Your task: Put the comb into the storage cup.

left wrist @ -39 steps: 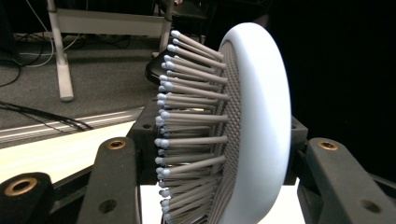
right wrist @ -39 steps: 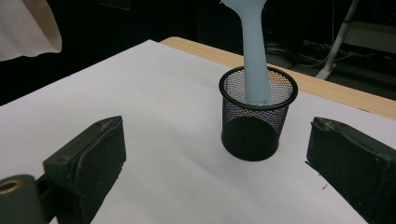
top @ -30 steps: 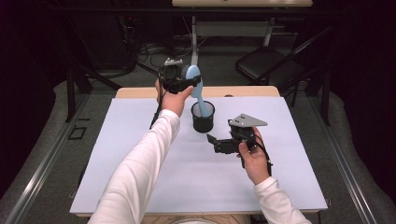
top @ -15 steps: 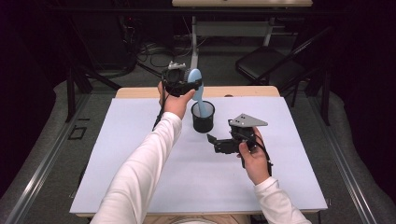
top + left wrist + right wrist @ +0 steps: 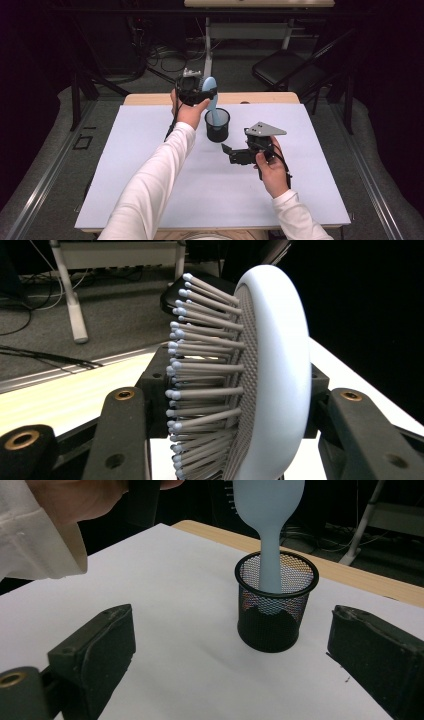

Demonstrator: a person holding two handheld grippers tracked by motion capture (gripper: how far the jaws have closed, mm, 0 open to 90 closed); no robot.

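Lowering slightly since a second ago, the left gripper [image 5: 201,93] now has the hairbrush [image 5: 211,100] standing more upright, with its handle down inside the mesh cup [image 5: 217,125]. That suggests the placing is nearly done and only the release remains. Its fingers are clamped on the brush head, one on each side. The brush is pale blue, with an oval head and rows of grey, ball-tipped bristles [image 5: 200,375]. The right gripper [image 5: 235,152] waits near the cup above the white worktop [image 5: 125,165], fingers spread wide and empty.
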